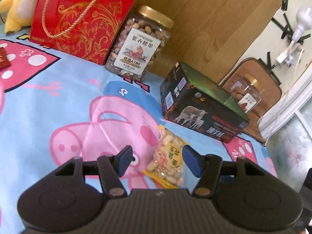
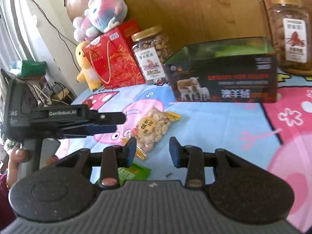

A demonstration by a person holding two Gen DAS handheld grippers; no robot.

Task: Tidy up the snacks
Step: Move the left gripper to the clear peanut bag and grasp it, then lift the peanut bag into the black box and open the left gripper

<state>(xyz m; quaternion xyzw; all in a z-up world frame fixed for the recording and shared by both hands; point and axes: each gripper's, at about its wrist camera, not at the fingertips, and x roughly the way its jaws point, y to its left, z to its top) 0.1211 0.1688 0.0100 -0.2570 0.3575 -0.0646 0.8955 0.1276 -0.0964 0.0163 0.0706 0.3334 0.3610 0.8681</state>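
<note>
A: Where is the peanut bag (image 1: 167, 161) seen?

B: It is laid flat on the cartoon sheet (image 1: 48, 105), in front of the black box (image 1: 200, 109). It is framed between the pads of the left gripper (image 1: 159, 160), but no pad is seen pressing on it.

A: So the left jaws are spread?

B: Yes, held apart above the bag, nothing pinched. From the right wrist view that gripper is seen side-on at the left, its tips just beside the bag.

A: And the right gripper (image 2: 153, 150)?

B: Its jaws are parted too, with nothing between them. The bag lies just ahead of its left pad. A green packet (image 2: 134, 172) is partly hidden under that finger.

A: What is lined up behind?

B: A red gift bag (image 1: 85, 19), a nut jar (image 1: 140, 42) touching it, then the box, with a second jar (image 2: 288, 33) beside the box's far end. Two plush toys (image 2: 101, 17) are placed by the gift bag.
</note>
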